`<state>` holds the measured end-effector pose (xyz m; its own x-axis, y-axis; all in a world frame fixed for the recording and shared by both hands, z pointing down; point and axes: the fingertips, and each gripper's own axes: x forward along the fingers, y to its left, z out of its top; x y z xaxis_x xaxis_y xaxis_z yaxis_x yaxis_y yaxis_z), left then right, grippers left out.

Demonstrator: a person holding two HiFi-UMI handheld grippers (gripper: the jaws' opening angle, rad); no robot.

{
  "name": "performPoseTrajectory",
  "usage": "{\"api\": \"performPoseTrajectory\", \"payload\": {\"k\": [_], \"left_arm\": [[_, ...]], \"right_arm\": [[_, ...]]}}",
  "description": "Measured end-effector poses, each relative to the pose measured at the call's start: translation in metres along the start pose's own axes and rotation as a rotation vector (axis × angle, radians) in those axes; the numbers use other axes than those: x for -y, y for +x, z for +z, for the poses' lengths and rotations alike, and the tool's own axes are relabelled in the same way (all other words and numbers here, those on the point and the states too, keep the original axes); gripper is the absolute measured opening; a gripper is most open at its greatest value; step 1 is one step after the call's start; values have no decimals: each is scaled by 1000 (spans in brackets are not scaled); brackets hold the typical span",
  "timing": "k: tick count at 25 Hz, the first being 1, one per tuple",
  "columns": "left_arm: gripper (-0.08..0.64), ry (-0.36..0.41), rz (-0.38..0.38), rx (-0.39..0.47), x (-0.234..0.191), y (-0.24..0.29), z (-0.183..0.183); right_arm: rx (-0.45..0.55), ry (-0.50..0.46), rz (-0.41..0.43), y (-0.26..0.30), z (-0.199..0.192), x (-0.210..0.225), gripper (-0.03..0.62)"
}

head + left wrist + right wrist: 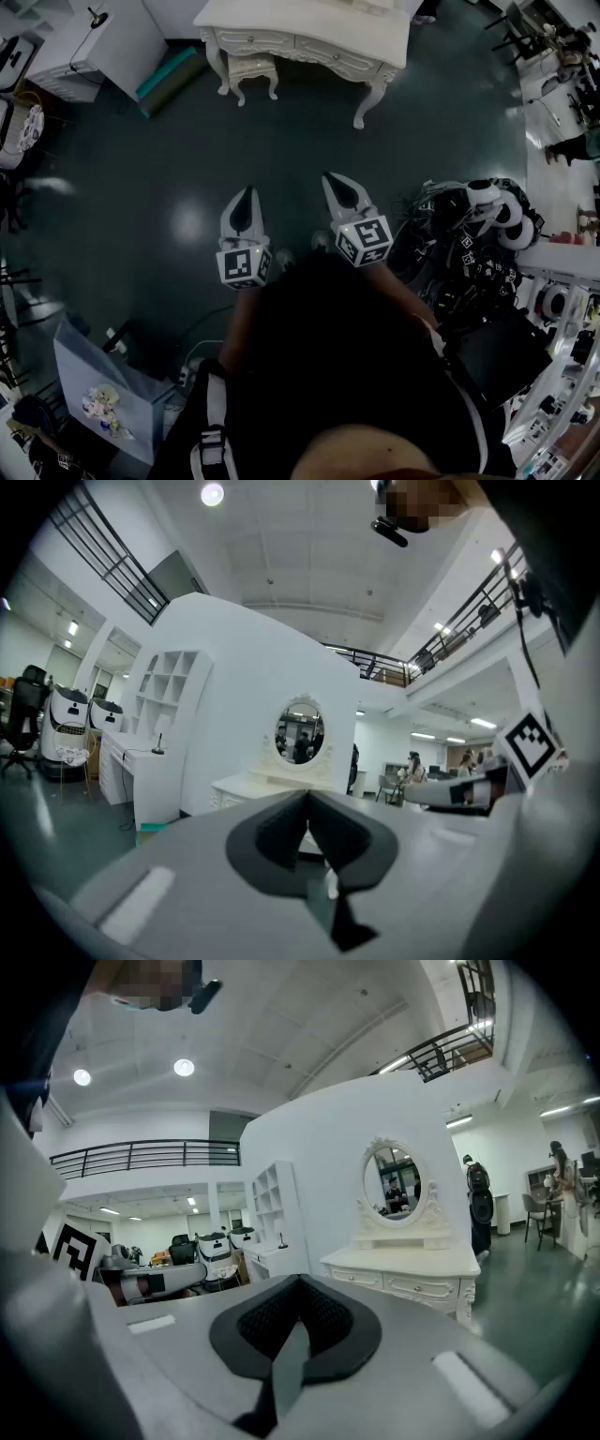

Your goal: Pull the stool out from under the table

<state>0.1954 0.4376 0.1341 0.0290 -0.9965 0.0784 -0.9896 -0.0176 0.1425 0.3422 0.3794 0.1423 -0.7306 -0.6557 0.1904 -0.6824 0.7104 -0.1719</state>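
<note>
A white dressing table (309,37) stands at the far side of the dark floor. The small white stool (251,70) is tucked under its left half, only its seat front and legs showing. My left gripper (248,193) and right gripper (335,180) hover side by side well short of the table, both pointing at it, jaws shut with nothing between them. In the left gripper view the table (246,786) and its oval mirror (300,728) lie straight ahead of the gripper (307,797). In the right gripper view the table (412,1274) sits right of the gripper (300,1282). Neither gripper view shows the stool.
A white desk unit (103,42) and a teal roll (169,80) lie left of the table. A heap of cables and gear (469,244) crowds the right side. A grey box (103,384) stands near left. Open dark floor (281,150) lies between grippers and table.
</note>
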Motion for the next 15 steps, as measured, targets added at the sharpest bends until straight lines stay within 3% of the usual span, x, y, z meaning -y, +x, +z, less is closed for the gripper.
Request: {"api": "performPoseTrajectory", "payload": {"k": [15], "left_arm": [[9,-18,-7,-12,-27,-7,-7]], "right_arm": [[9,45,-23,12,-5,-13,-3]]}}
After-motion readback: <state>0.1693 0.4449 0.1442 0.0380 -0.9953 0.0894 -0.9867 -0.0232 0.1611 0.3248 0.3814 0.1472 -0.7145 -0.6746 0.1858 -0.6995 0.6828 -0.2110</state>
